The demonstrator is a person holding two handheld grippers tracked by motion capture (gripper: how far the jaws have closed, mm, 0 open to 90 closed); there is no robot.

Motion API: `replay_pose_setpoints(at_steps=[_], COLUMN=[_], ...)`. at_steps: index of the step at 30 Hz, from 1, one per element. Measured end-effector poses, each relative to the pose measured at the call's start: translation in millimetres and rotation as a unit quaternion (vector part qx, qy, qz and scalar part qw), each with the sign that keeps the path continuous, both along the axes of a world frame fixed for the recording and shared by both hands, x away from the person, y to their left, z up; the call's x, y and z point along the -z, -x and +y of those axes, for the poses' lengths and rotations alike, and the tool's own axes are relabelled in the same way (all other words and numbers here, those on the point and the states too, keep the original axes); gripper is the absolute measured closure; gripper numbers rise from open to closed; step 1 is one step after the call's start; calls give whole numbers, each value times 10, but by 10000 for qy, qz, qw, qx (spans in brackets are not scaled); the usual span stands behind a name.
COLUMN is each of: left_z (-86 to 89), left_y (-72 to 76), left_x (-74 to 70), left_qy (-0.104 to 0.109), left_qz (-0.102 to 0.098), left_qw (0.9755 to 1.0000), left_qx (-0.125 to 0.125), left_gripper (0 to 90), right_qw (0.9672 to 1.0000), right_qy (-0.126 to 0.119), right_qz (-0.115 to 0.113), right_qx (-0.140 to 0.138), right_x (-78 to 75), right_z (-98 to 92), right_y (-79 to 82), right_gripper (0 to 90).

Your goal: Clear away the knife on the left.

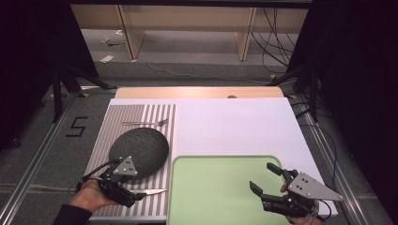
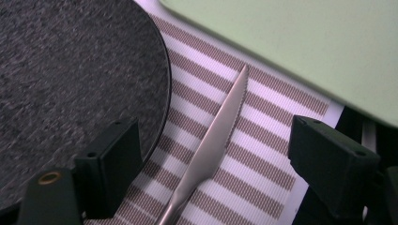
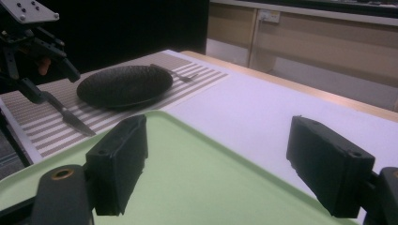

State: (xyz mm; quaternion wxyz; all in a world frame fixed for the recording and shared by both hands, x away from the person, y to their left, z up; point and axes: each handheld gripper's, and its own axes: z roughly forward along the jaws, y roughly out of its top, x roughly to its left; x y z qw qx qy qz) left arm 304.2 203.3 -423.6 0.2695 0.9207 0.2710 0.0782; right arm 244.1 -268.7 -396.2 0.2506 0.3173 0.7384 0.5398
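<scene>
Shiny metal knife (image 2: 217, 136), rough matt plate (image 2: 70, 79)

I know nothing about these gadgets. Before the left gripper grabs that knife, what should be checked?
1. Left gripper jaws apart: ok, open.
2. Knife between the jaws: ok, it lies flat on the striped placemat, not yet held.
3. Clear of the dark plate: not ok, one jaw overlaps its rim.
4. Green tray has room: ok, bare.
5. Right gripper out of the way: ok, open over the tray's far side.
6. Fork undisturbed: ok, beyond the plate.
</scene>
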Motion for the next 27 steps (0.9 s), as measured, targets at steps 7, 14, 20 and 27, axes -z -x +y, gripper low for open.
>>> replay_pose_setpoints(at_steps=[7, 14, 20, 27], left_z=[93, 165, 244, 289], left_y=[20, 28, 23, 12], left_x=[5, 69, 87, 144], left_qy=[-206, -361, -483, -606], left_qz=[45, 208, 302, 443], left_qw=[9998, 9991, 9984, 9972], left_qx=[-4, 27, -34, -71], left_gripper=[190, 208, 241, 253], right_qw=[10000, 10000, 10000, 10000], right_qy=[13, 11, -3, 12], right_qz=[3, 0, 6, 3], right_qx=[-8, -8, -1, -6], right_x=[2, 1, 1, 1], right_z=[4, 4, 1, 5], right_y=[1, 0, 0, -1], right_gripper=[217, 217, 217, 217])
